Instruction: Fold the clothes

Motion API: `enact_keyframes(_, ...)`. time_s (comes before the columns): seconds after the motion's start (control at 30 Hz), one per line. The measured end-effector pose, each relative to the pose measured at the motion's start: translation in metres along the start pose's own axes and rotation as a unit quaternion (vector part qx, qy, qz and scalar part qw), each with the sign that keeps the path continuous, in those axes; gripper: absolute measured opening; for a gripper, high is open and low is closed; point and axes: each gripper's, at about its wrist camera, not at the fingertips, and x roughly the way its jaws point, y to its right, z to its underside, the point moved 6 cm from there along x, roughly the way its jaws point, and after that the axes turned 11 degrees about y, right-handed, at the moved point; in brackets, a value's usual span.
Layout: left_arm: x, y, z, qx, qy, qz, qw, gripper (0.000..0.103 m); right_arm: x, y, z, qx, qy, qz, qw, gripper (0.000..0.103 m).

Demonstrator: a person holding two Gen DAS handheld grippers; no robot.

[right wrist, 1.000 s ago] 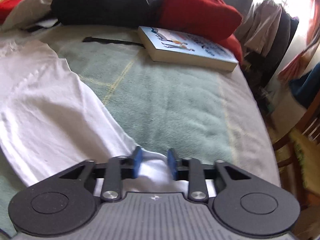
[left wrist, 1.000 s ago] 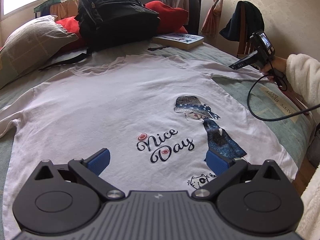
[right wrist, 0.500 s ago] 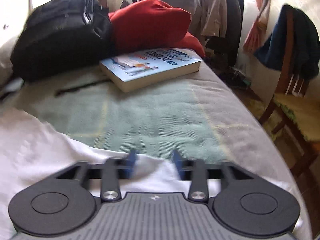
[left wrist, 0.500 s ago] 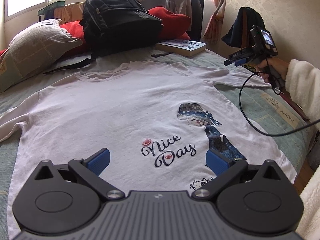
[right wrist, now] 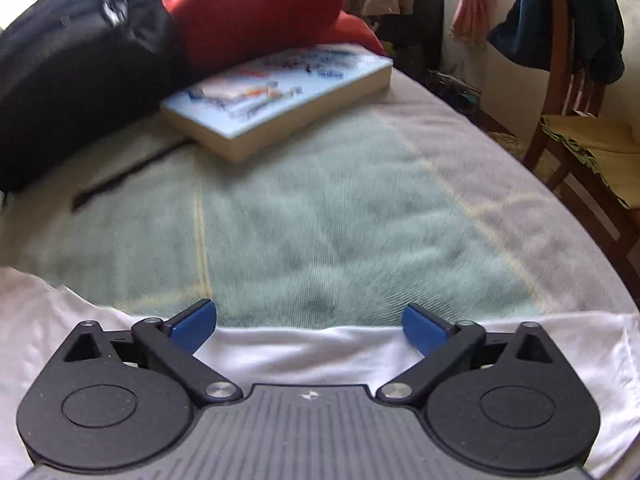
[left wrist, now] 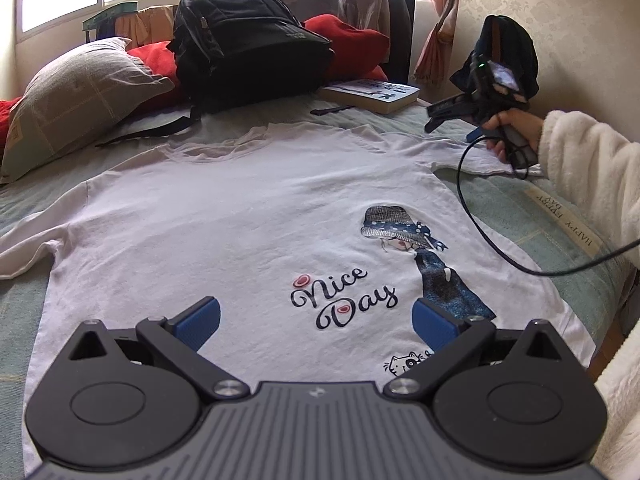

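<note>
Since the white t-shirt [left wrist: 248,220] lies spread flat, print side up, across the green bed cover [right wrist: 340,220], no fold looks made yet; sleeves, sides & the bottom-up fold are all left, I'd say. Left gripper [left wrist: 316,316] hangs over the lower front w/ jaws wide apart, holding nothing. Right gripper [right wrist: 309,322] hovers at the sleeve [right wrist: 304,348] edge, jaws wide apart too, cloth just below them, not pinched
</note>
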Motion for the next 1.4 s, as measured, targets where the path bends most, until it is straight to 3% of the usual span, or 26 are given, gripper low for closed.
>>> enact_keyframes(0.1, 0.001, 0.002, 0.0, 0.002, 0.0, 0.004, 1.0, 0.101, -0.034, 0.022, -0.006, 0.012, 0.015, -0.019, 1.0, 0.103)
enact_keyframes(0.27, 0.004, 0.01, 0.0, 0.009, -0.004, 0.014, 0.9998, 0.101, -0.052, 0.073, 0.014, 0.023, -0.009, -0.016, 1.0, 0.103)
enact_keyframes(0.37, 0.003, 0.014, 0.001, 0.014, -0.005, 0.015, 0.9998, 0.101, -0.036, 0.111, 0.032, 0.036, -0.033, 0.042, 0.998, 0.103)
enact_keyframes(0.57, -0.007, 0.015, -0.001, 0.018, 0.001, 0.001, 0.9998, 0.101, -0.023, 0.163, 0.021, 0.11, 0.011, 0.122, 0.986, 0.103)
enact_keyframes(0.63, -0.009, 0.015, -0.003, 0.019, 0.003, -0.001, 0.9998, 0.101, -0.03, 0.154, 0.017, 0.122, -0.001, 0.115, 0.986, 0.103)
enact_keyframes(0.8, -0.008, 0.018, -0.004, 0.027, 0.001, -0.001, 0.9996, 0.101, -0.056, 0.072, 0.022, 0.059, -0.02, 0.003, 0.998, 0.103)
enact_keyframes(0.87, -0.009, 0.019, -0.004, 0.027, 0.0, 0.001, 0.9996, 0.101, -0.063, 0.031, 0.031, 0.025, -0.03, -0.046, 0.998, 0.103)
enact_keyframes(1.0, -0.01, 0.014, 0.001, 0.023, -0.004, -0.009, 0.9997, 0.101, -0.06, -0.031, 0.05, -0.037, -0.04, -0.094, 0.994, 0.103)
enact_keyframes(1.1, -0.011, 0.005, 0.007, 0.014, -0.012, -0.024, 0.9995, 0.101, -0.055, -0.044, 0.063, -0.073, -0.042, -0.087, 0.993, 0.103)
enact_keyframes(1.2, -0.012, -0.01, 0.015, -0.001, -0.022, -0.042, 0.9989, 0.101, -0.061, -0.031, 0.072, -0.107, -0.029, -0.063, 0.992, 0.103)
enact_keyframes(1.37, -0.01, -0.037, 0.023, -0.028, -0.041, -0.077, 0.9958, 0.101, -0.073, 0.005, 0.057, -0.042, -0.067, 0.039, 0.996, 0.103)
enact_keyframes(1.4, -0.01, -0.041, 0.024, -0.032, -0.043, -0.082, 0.9952, 0.101, -0.078, -0.003, 0.051, -0.036, -0.064, 0.029, 0.997, 0.103)
